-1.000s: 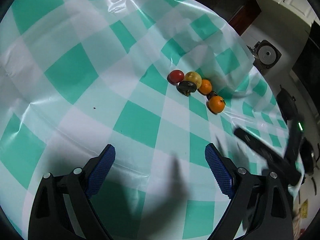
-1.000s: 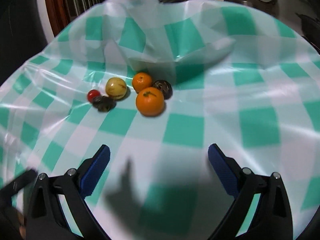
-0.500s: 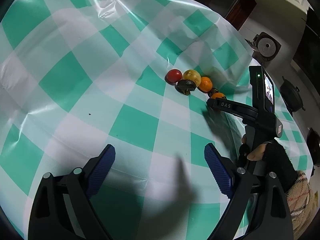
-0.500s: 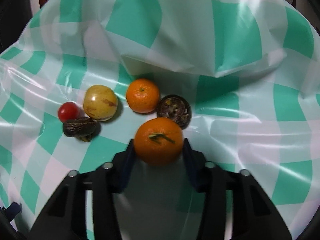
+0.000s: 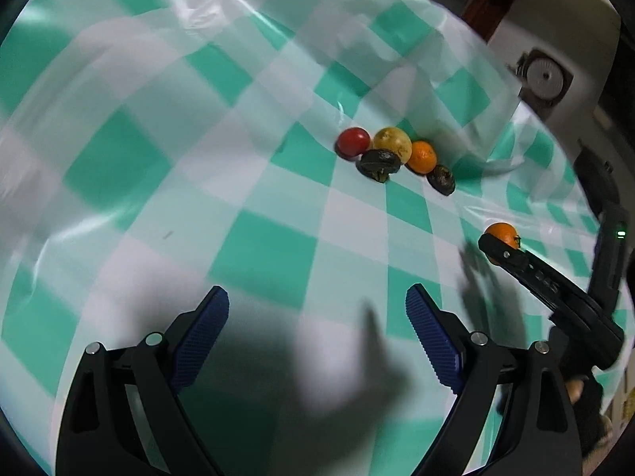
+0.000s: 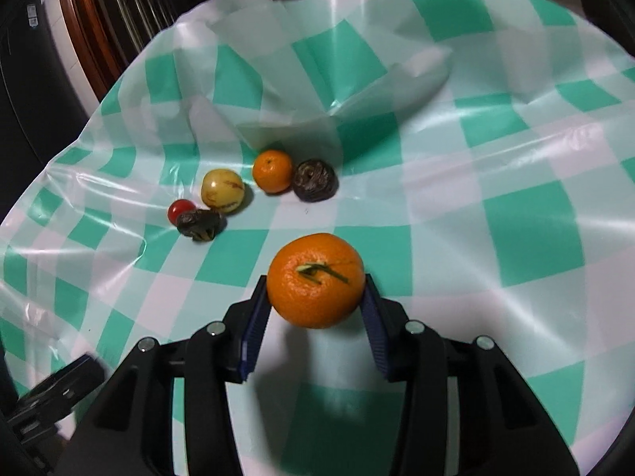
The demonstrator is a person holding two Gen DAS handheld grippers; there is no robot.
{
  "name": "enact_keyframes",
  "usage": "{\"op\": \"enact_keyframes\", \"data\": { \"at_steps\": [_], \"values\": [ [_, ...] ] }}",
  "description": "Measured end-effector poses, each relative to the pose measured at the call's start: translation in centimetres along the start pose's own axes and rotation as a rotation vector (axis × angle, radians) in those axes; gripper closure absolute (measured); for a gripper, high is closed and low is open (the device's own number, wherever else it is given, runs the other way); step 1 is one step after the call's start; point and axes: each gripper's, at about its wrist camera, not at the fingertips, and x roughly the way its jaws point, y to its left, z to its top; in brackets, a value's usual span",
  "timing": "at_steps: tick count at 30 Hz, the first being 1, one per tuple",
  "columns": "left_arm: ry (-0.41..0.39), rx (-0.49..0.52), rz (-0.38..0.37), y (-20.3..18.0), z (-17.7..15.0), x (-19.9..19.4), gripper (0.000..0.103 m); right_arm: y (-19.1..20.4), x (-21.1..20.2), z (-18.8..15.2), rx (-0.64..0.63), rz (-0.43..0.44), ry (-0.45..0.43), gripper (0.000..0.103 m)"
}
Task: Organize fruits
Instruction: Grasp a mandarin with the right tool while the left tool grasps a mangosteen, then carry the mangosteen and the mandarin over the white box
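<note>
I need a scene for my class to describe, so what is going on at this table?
A person is sorting fruit on a green-and-white checked plastic tablecloth. The right hand-held gripper is shut on a large round orange mandarin, away from the five small fruits clustered behind. The left hand-held gripper is open and empty.

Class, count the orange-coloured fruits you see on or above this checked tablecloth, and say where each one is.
2. The larger orange is gripped between the right gripper fingers; the smaller orange lies on the tablecloth beside the dark wrinkled fruit. None looks hidden.

Bare checked tablecloth (image 5: 258,254) ahead of both hand-held grippers; fruit cluster (image 6: 254,190) beyond; raised plastic fold (image 6: 357,91) behind
</note>
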Motion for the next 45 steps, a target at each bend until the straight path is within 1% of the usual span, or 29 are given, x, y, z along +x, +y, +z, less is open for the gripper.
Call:
{"op": "enact_keyframes", "data": {
  "at_steps": [3,4,5,6,7,9,12,14,16,18,20,22,24,27,28,30,32,35,37,41,42,44,45],
  "values": [
    [-0.004,0.015,0.007,-2.1,2.3,2.2,0.016,-1.3,-0.3,-0.1,0.051,0.021,0.003,0.058],
    [-0.01,0.036,0.022,-3.0,3.3,3.3,0.016,-1.8,-0.3,-0.1,0.079,0.036,0.001,0.058],
    [-0.024,0.064,0.053,-3.9,4.2,4.4,0.018,-2.1,-0.2,-0.1,0.088,0.038,-0.003,0.058],
    [-0.035,0.07,0.069,-4.3,5.0,5.0,0.021,-2.3,-0.4,-0.1,0.093,0.038,-0.007,0.058],
    [-0.04,0.069,0.081,-4.8,5.8,5.9,0.021,-2.3,-0.4,0.0,0.092,0.039,-0.007,0.058],
    [-0.031,0.059,0.103,-5.4,7.4,7.7,0.032,-2.3,-0.3,0.0,0.089,0.048,0.001,0.058],
    [0.007,0.068,0.127,-6.2,8.8,9.8,0.04,-2.1,-0.2,0.1,0.081,0.063,0.009,0.057],
    [0.007,0.103,0.144,-7.0,8.9,10.2,0.042,-2.0,-0.4,0.1,0.076,0.069,0.005,0.057],
    [0.009,0.151,0.167,-7.9,8.8,10.5,0.046,-1.9,-0.4,0.1,0.073,0.073,0.004,0.057],
    [0.011,0.173,0.191,-8.3,8.7,10.8,0.052,-1.8,-0.4,0.0,0.065,0.082,0.005,0.057],
    [0.016,0.166,0.204,-8.2,8.9,11.0,0.056,-1.7,-0.5,0.0,0.064,0.084,0.005,0.057],
    [0.011,0.165,0.209,-8.2,9.2,11.2,0.057,-1.7,-0.4,0.1,0.065,0.084,0.006,0.057],
    [0.006,0.172,0.211,-8.3,9.3,11.5,0.063,-1.7,-0.4,0.1,0.065,0.085,0.007,0.057],
    [-0.002,0.174,0.191,-8.2,9.2,11.3,0.064,-1.8,-0.4,0.0,0.066,0.087,0.01,0.057],
    [-0.008,0.168,0.184,-8.1,9.6,11.4,0.064,-1.7,-0.4,0.0,0.066,0.09,0.009,0.057],
    [-0.022,0.152,0.15,-8.0,9.0,10.0,0.064,-1.8,-0.5,0.0,0.07,0.093,0.006,0.057],
    [-0.027,0.129,0.098,-7.4,8.1,8.2,0.065,-1.8,-0.4,-0.1,0.072,0.094,0.005,0.057],
    [-0.039,0.109,0.012,-5.7,5.1,3.4,0.065,-1.8,-0.3,-0.1,0.07,0.096,0.007,0.057],
    [-0.052,0.114,-0.004,-4.5,2.9,0.3,0.065,-1.8,-0.2,-0.1,0.071,0.094,0.012,0.058],
    [-0.093,0.116,0.014,-0.9,-1.9,-6.2,0.065,-1.7,0.0,-0.1,0.069,0.092,0.022,0.058],
    [-0.103,0.112,0.024,-0.8,-3.2,-7.0,0.065,-1.7,0.0,-0.1,0.069,0.091,0.023,0.058],
    [-0.147,0.115,0.068,0.8,-6.1,-9.6,0.064,-1.8,0.1,-0.1,0.07,0.089,0.027,0.058],
    [-0.165,0.114,0.088,1.2,-6.6,-10.5,0.064,-1.8,0.1,-0.1,0.071,0.09,0.026,0.058]
  ]
}}
